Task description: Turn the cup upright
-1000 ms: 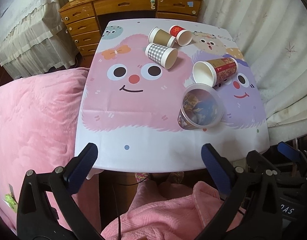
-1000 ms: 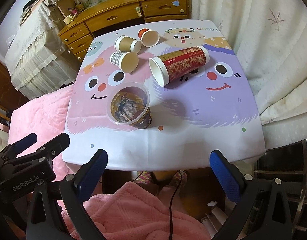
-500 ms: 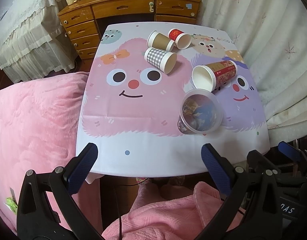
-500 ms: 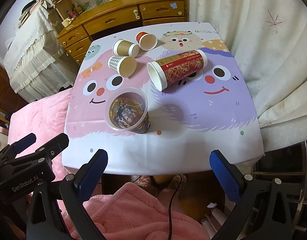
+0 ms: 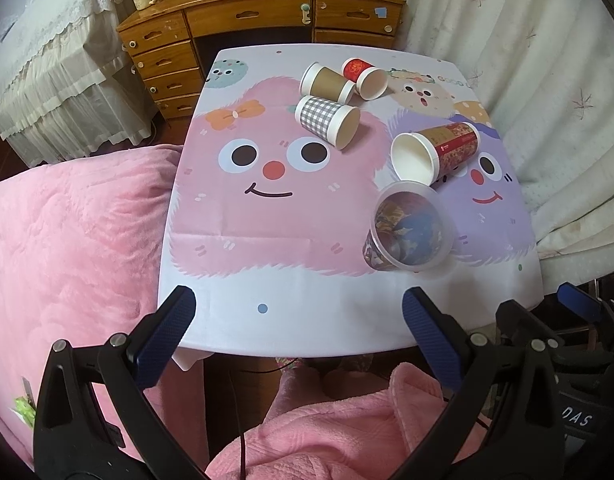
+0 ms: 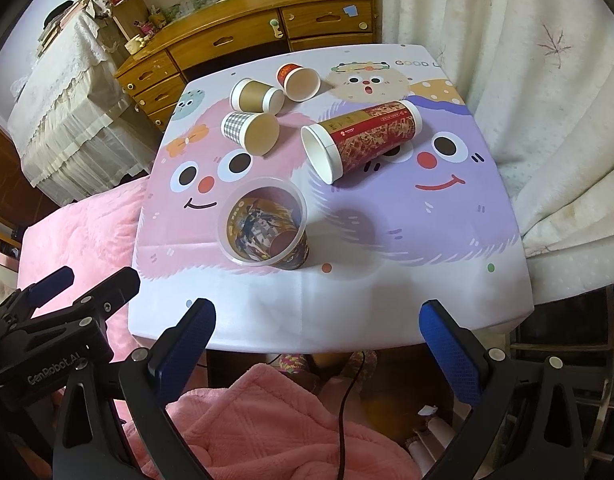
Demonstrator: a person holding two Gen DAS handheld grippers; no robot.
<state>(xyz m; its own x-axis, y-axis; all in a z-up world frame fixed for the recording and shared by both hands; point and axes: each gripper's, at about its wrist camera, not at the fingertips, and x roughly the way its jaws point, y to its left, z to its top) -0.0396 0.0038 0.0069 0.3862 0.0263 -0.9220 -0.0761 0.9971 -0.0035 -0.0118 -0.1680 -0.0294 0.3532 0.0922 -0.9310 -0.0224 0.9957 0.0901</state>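
Several cups lie on their sides on a cartoon-print table (image 5: 267,320) (image 6: 367,320). A clear plastic cup with a printed sleeve (image 5: 407,234) (image 6: 265,228) is nearest, mouth toward me. A tall red paper cup (image 5: 435,152) (image 6: 363,138) lies behind it. A checked cup (image 5: 327,120) (image 6: 251,130), a brown cup (image 5: 327,82) (image 6: 257,96) and a small red cup (image 5: 365,76) (image 6: 299,78) lie further back. My left gripper (image 5: 295,320) and right gripper (image 6: 319,332) are both open and empty, held before the table's near edge.
A pink blanket (image 5: 67,240) covers the bed left of the table. A wooden desk with drawers (image 5: 247,16) stands behind it. A curtain (image 5: 547,80) hangs on the right. Pink fabric (image 6: 267,420) lies below the grippers.
Both grippers have drawn back slightly from the table and risen, so the table sits a little further and lower in view. The cups have not moved.
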